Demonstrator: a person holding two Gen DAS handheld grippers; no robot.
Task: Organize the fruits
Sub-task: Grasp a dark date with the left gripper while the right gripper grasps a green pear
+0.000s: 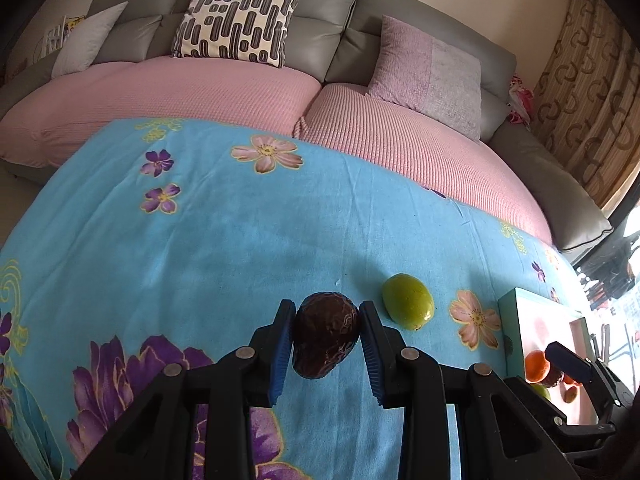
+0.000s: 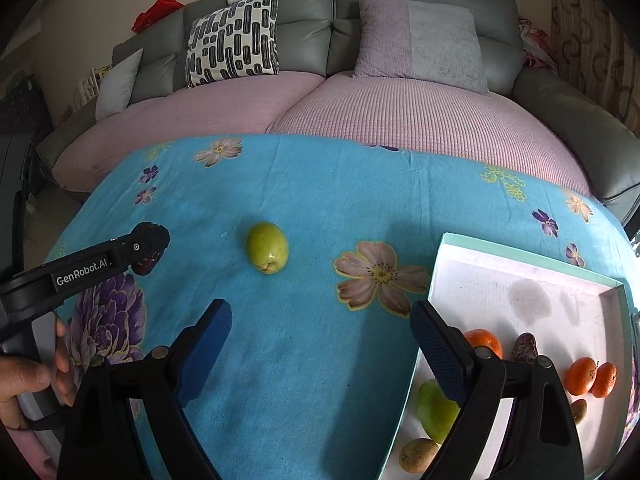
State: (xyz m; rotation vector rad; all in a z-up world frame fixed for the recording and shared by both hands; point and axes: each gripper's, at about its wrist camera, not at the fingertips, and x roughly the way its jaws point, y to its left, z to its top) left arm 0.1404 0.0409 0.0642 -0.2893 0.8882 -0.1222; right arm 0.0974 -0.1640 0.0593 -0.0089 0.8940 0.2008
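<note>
A wrinkled, dark brown fruit [image 1: 325, 336], egg-shaped with a glossy skin, sits pinched between the ribbed blue pads [image 1: 280, 350] of the left gripper [image 1: 326, 320], above the fuzzy turquoise cloth [image 1: 200, 248] printed with pink and purple flowers. Just to its right a smooth green fruit [image 1: 408, 300] lies on the cloth, nothing between the two. Further right stands a shallow tray [image 2: 520, 264] with a teal rim and a pale, stained floor; it holds small oranges [image 2: 582, 376], a second green fruit [image 2: 434, 408], a mottled dark fruit [image 2: 525, 348] and brownish oval ones [image 2: 418, 454]. The right gripper [image 2: 320, 328] hovers low with its fingers spread wide and empty, the right one overlapping the tray's near left corner. A hand [image 2: 24, 384] grips the left tool's handle. Far behind, a grey sofa [image 2: 312, 12] carries pink waffle-knit covers and cushions.
</note>
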